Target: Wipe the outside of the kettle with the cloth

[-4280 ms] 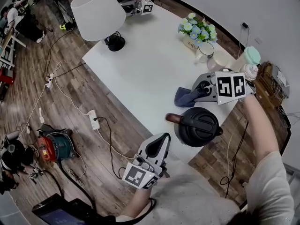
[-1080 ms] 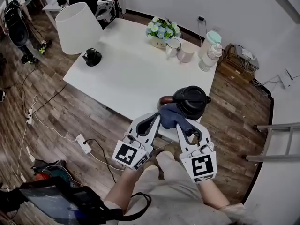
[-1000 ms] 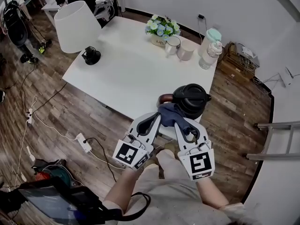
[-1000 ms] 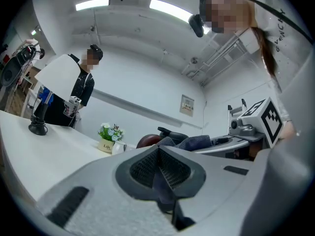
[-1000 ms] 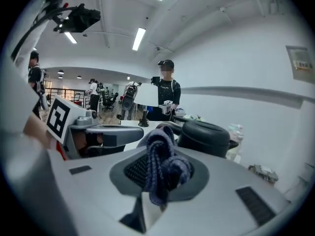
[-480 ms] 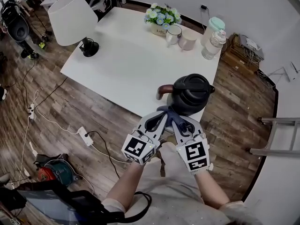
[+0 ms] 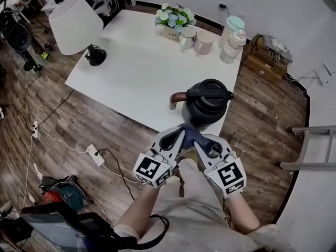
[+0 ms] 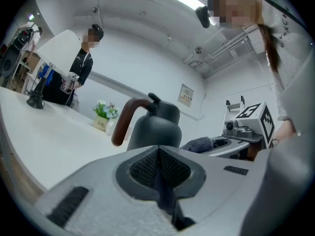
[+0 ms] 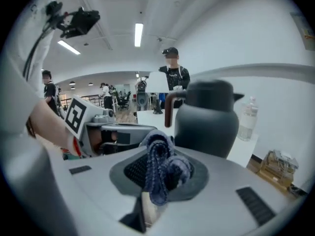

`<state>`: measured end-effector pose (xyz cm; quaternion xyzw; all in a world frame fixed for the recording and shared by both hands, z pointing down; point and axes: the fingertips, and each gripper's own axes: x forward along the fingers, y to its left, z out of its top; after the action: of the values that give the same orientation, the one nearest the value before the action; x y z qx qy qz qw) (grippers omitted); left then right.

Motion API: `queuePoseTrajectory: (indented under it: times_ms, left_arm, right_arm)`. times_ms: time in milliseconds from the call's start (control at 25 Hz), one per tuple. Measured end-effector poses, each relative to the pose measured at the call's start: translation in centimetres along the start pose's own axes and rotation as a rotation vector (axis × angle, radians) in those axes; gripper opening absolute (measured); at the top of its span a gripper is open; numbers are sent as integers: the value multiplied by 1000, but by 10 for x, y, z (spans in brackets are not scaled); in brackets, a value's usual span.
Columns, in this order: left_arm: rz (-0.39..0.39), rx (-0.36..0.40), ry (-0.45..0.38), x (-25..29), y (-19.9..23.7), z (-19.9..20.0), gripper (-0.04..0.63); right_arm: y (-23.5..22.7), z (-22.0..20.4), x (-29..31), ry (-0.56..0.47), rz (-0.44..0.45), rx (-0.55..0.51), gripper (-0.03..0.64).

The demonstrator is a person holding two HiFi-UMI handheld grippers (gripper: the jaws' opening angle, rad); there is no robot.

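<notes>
Right tool (image 9: pixel 158 175) pinches a bunched, knitted blue cloth (image 7: pixel 190 132) near the rounded matte-black kettle (image 7: pixel 206 103) on the smooth white counter (image 7: pixel 139 70); left tool (image 8: pixel 158 167) is closed, empty.

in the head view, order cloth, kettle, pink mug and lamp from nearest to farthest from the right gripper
1. cloth: pinched in the tongs of the right gripper.
2. kettle: just beyond, at the near edge of the table.
3. pink mug: far right end of the table.
4. lamp: far left corner.
</notes>
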<state>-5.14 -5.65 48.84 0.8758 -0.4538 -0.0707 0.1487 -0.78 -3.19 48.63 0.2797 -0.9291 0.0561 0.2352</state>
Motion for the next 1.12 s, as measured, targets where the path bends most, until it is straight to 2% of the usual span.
queuePoseTrajectory:
  times_ms: [120, 200, 360, 560, 680, 800, 1120]
  left_arm:
    - [-3, 25, -112, -8, -15, 53, 8]
    - [-5, 46, -175, -13, -23, 86, 8]
    - [-10, 110, -243, -11, -31, 135, 8]
    - [-10, 158, -279, 8, -36, 163, 8]
    - [13, 173, -281, 15, -31, 166, 8]
    - [50, 157, -274, 14, -22, 161, 8]
    - [53, 149, -266, 27, -17, 157, 8]
  right_arm:
    - [1, 53, -35, -165, 29, -33, 61]
    - [-4, 87, -56, -234, 28, -52, 61]
    - [-22, 144, -75, -297, 11, -126, 61]
    - [-47, 194, -73, -371, -24, -180, 61]
    - [-61, 196, -62, -346, -31, -195, 61]
    - [-73, 183, -43, -310, -16, -168, 61]
    - [-119, 149, -48, -246, -57, -14, 61]
